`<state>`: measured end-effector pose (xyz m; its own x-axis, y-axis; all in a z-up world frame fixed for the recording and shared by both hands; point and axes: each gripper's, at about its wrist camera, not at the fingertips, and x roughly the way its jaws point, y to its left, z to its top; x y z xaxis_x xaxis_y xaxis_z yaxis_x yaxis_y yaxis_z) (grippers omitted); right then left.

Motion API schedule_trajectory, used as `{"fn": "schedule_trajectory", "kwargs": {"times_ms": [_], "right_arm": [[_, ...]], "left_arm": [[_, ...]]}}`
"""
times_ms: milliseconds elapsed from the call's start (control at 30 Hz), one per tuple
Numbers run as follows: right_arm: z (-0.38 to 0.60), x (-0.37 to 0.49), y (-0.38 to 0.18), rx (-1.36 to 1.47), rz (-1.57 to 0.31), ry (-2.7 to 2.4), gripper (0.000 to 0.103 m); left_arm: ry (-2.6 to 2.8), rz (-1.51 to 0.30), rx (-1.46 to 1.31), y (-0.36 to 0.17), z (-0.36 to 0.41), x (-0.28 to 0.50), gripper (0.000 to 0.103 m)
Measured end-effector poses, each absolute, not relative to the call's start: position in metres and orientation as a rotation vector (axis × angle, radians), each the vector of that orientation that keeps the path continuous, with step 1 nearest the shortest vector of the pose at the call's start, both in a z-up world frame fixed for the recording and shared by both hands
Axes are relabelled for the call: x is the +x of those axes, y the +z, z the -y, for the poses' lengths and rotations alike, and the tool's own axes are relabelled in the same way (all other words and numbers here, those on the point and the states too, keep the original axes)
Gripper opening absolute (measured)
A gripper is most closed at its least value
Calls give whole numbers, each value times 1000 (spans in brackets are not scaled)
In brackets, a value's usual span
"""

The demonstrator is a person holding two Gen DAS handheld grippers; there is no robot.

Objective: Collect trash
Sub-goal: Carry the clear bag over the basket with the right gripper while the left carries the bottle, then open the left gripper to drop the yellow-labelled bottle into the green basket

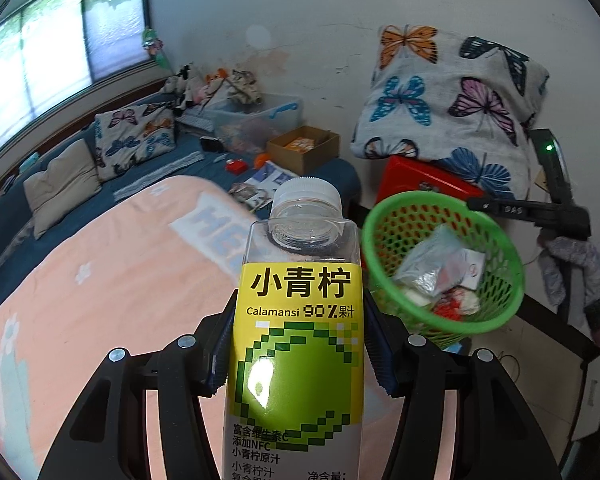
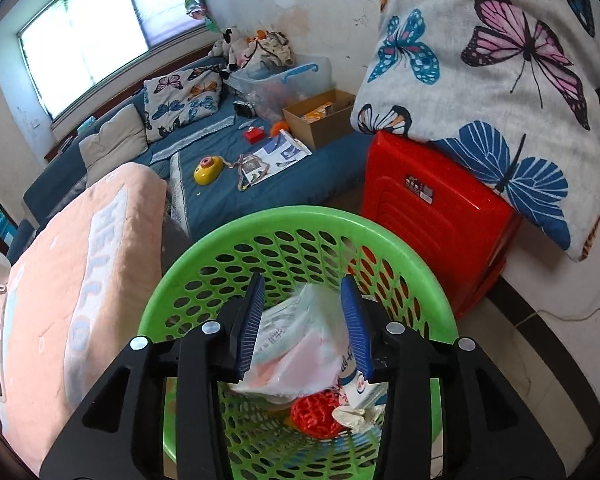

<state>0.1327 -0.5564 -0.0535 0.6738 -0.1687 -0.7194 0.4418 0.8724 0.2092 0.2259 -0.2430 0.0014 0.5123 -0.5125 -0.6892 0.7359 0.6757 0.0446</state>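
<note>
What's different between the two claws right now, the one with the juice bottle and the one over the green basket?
The left gripper is clamped on a clear plastic juice bottle with a yellow-green label, pads pressing its sides; the right gripper is open and grips nothing. The left one is beside the green perforated plastic basket; the right one hangs over it, above a crumpled clear plastic bag. Both have black arms and blue ribbed pads.

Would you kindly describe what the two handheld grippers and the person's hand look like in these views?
Both the left gripper and right gripper have black angular linkage arms with round silver bolts and ribbed blue pads. Seen from the left wrist, the right gripper's black body bears white lettering and a small green light; the hand wears a grey knit glove with a darker cuff.
</note>
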Motion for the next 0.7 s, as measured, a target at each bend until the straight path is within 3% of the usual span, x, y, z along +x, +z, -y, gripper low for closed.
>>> {"fn": "schedule_trajectory", "kwargs": {"times_ms": [700], "right_arm": [[567, 52, -33, 381, -685, -338, 56]], "left_arm": [[-952, -754, 415, -27, 383, 182, 54]]}}
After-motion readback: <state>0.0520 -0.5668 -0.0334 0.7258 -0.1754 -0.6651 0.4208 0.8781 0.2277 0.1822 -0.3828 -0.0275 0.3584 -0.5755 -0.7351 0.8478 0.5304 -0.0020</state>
